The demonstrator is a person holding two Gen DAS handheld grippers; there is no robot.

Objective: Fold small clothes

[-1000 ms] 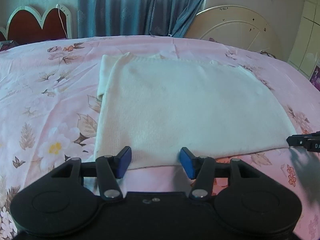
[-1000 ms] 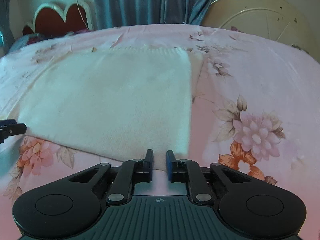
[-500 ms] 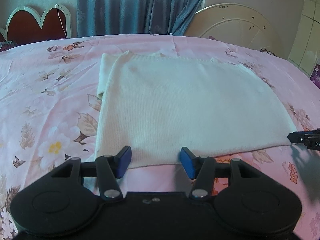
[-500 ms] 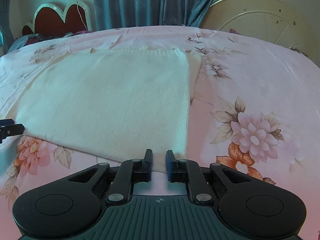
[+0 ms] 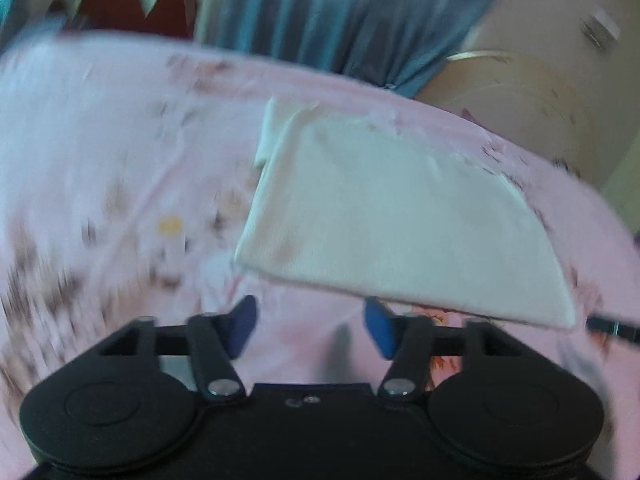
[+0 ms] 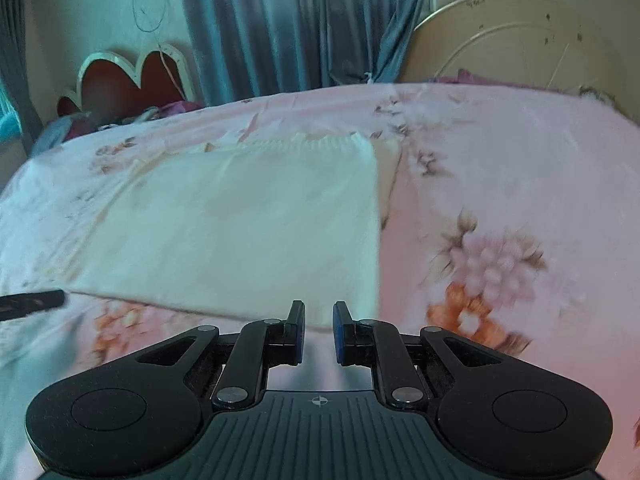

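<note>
Bed (image 6: 520,160) with pink floral sheet fills both views, ahead of and under each hand-held gripper. No counter in sight; the bed carries the work.

Cream knit garment (image 6: 248,224) lies flat on the sheet, just ahead of both grippers. Already squared into a rectangle: a narrow strip peeks from under its far side edges, so the sleeves or sides look tucked under. Judged partly folded. Still to do: at least one more fold, near hem over to far edge or side to side. Nothing looks stacked or put away.

Left hand-held gripper (image 5: 310,326): jaws well apart and closing, nothing between them but bare sheet; the garment's near hem (image 5: 400,292) sits just beyond the blue pads. This view is badly blurred.

Right hand-held gripper (image 6: 319,330): jaws narrowly apart, no cloth pinched; the near corner of the garment lies just past its tips.

Neither gripper holds fabric, so the next fold is not yet started.
</note>
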